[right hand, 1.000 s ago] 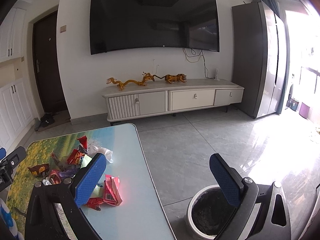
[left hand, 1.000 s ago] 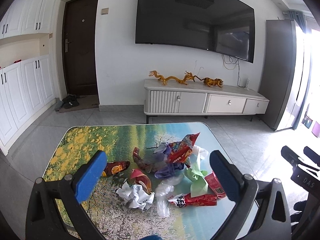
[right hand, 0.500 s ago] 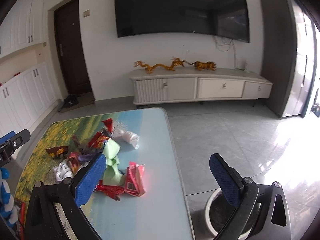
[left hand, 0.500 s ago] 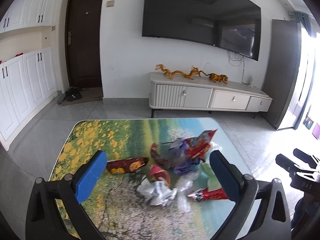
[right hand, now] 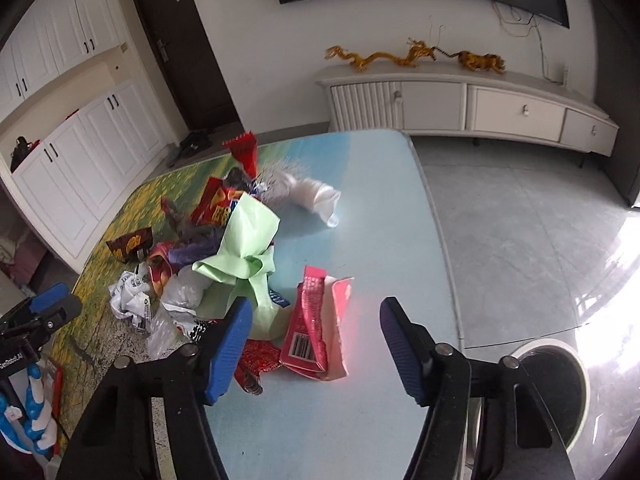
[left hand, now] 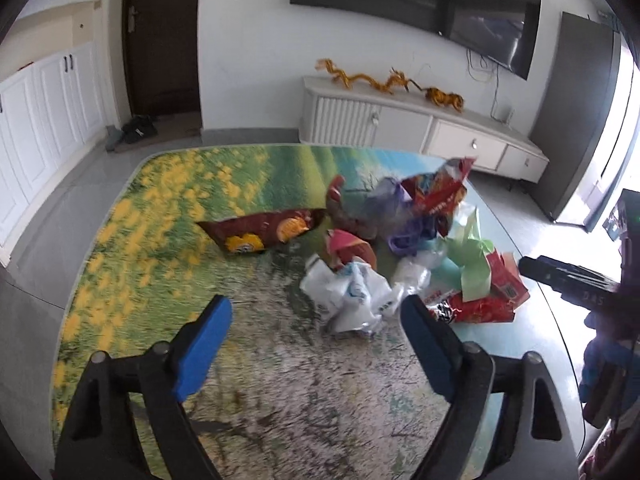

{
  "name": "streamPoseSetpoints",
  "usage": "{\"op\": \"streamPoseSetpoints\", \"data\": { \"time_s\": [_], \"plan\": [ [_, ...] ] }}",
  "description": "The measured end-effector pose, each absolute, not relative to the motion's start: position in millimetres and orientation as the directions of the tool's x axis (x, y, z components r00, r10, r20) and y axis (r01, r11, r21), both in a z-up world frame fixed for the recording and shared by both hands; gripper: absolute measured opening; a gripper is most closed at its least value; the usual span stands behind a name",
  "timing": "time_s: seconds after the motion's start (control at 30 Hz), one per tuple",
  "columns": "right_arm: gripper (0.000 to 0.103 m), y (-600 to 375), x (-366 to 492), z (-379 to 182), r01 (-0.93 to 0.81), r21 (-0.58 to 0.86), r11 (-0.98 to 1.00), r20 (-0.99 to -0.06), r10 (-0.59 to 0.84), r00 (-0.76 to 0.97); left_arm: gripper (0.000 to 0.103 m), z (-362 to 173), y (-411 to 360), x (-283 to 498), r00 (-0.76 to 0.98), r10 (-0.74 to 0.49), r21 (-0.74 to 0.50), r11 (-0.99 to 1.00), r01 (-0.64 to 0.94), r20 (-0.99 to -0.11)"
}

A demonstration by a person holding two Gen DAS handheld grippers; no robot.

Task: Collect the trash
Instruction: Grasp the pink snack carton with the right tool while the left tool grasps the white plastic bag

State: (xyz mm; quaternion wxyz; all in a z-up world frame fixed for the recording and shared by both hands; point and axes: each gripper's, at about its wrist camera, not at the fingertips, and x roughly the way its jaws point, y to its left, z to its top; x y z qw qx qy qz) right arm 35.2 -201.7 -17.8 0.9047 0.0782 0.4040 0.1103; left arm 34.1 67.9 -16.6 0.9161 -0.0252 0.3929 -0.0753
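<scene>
Both grippers have come down closer to the table since half a second ago, so the pile of trash looks bigger in both views. It lies in one heap near the right edge of the table with the flower-field picture on top (left hand: 132, 240), which probably makes it easy to reach from the bin side. The left gripper (left hand: 316, 326) has its blue fingers wide apart and holds nothing; it points at the crumpled white paper ball (left hand: 348, 296), so I think that is its first pick. The right gripper (right hand: 316, 338) is also wide and has nothing in it, and it hangs over the flat pink wrapper with a barcode (right hand: 320, 320), which lies at the near side of the heap. A knotted light green plastic bag (right hand: 244, 252) sits on top of the pile, and a brown snack packet (left hand: 260, 232) lies a little apart toward the left edge. The round white bin with a dark inside (right hand: 560, 392) stands on the floor just past the table's right edge, but a gripper finger covers part of it. What lies under the green bag is hidden, and the left view is blurry.
</scene>
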Motion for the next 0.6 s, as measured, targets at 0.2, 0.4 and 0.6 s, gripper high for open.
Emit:
{"op": "streamPoseSetpoints", "data": {
  "time_s": [0.2,0.4,0.6],
  "plan": [
    [0.054,-204,44,-32,-0.135,0.250,0.959,-0.732,0.278,0.621,0.085,-34,49,64,0.647,-0.157,-0.105,0.987,0.119,-0.746],
    [0.039,-212,47,-45,-0.121,0.285,0.951,-0.748,0.300,0.592,0.074,-54,43,76,0.597,-0.153,-0.112,0.988,0.106,-0.788],
    [0.013,-217,41,-50,-0.119,0.312,0.942,-0.741,0.320,0.591,0.054,-55,48,67,0.599,-0.162,-0.129,0.987,0.097,-0.784]
  ]
}}
